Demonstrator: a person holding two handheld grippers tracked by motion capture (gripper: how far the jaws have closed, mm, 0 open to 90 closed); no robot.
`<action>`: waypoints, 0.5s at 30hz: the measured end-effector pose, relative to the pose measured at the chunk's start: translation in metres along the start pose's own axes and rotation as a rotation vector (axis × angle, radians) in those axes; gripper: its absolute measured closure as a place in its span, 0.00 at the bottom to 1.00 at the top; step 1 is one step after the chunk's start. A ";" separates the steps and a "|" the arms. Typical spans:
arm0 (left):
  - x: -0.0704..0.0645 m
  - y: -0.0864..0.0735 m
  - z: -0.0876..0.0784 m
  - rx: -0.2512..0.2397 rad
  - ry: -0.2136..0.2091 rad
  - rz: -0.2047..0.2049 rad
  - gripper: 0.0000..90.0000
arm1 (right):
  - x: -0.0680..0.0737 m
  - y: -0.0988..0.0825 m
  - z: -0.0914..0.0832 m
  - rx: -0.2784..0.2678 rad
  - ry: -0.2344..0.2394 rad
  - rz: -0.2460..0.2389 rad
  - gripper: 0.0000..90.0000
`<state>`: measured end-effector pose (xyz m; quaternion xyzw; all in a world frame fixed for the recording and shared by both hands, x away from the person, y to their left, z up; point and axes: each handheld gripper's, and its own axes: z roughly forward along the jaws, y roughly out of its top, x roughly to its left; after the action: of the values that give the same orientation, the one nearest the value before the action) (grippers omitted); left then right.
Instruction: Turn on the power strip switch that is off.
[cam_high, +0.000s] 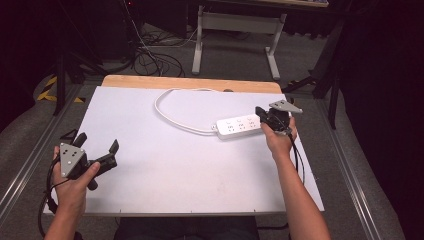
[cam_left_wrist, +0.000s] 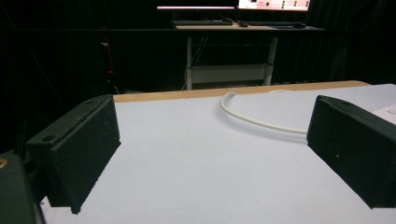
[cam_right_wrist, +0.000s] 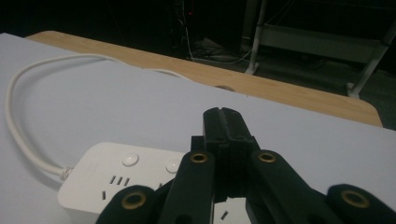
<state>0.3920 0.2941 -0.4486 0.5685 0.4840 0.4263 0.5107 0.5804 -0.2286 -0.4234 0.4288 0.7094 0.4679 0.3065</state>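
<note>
Right gripper (cam_high: 261, 116) jaws being kept pressed together, nothing held between; being positioned over 3 o'clock end of power strip (cam_high: 239, 126). Strip lying flat on white board (cam_high: 165, 165), at roughly 7 o'clock beneath jaws in right gripper view. White cable (cam_high: 167, 117) being trailed toward 10 o'clock. Left gripper (cam_high: 97, 150) jaws being held wide, empty, well apart at 8 o'clock.

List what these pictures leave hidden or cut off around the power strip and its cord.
- Power strip: near end hidden by the shut right gripper in its own view.
- Power strip, left gripper view: cut off at the right edge behind a jaw.
- Cord: plug end not traceable past the far table edge, high view.
</note>
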 end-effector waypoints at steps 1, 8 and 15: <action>0.000 0.000 0.000 -0.001 -0.001 0.000 0.04 | 0.000 0.001 -0.004 -0.008 0.001 0.001 1.00; -0.002 0.001 0.003 -0.002 -0.009 0.000 0.04 | 0.000 0.003 -0.025 -0.064 0.003 0.026 1.00; -0.002 0.001 0.004 0.001 -0.013 0.003 0.04 | 0.008 0.003 -0.044 -0.114 0.018 0.017 1.00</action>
<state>0.3957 0.2910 -0.4483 0.5722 0.4800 0.4232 0.5130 0.5410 -0.2389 -0.4048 0.4123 0.6808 0.5139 0.3199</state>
